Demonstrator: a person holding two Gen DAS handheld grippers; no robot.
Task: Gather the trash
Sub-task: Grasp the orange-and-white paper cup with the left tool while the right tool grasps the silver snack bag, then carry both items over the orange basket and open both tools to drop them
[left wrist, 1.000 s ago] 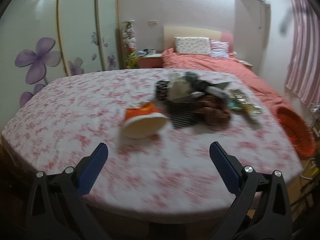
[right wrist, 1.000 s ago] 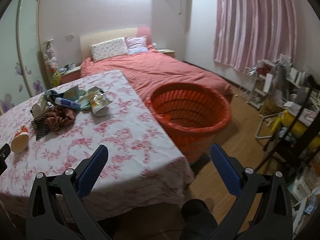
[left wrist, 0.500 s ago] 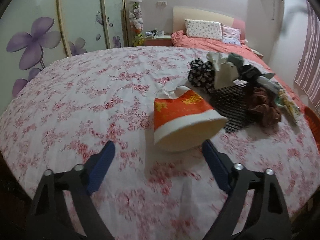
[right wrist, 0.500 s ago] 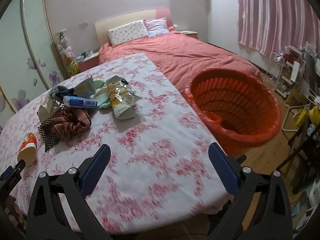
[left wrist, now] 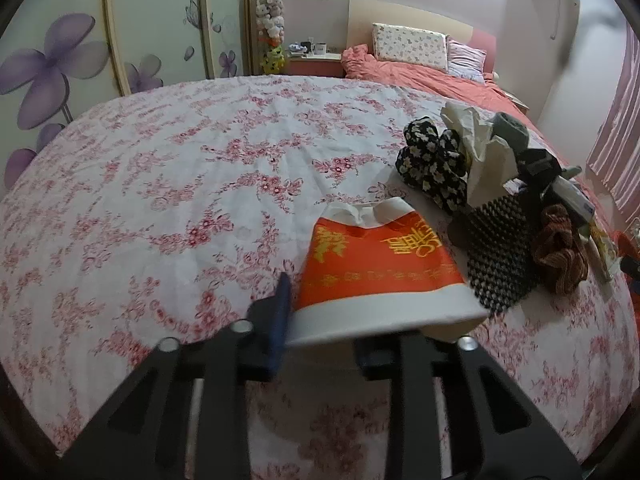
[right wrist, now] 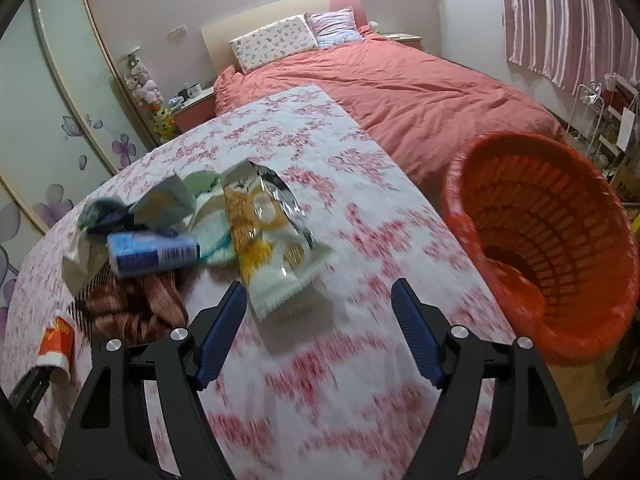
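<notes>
1. The left gripper (left wrist: 320,332) is clamped on the rim of the crushed red-and-white paper cup (left wrist: 380,276), which lies on the floral tablecloth (left wrist: 180,200).
2. The right gripper (right wrist: 320,328) hangs with jaws apart above the yellow snack wrapper (right wrist: 268,236).
3. The orange plastic basket (right wrist: 552,248) looks nearly empty (most trash remains).

A coral-red quilted bed (right wrist: 420,80) with floral pillow (right wrist: 272,42) stood beyond the pink-flowered cloth-covered bench (left wrist: 180,184).
</notes>
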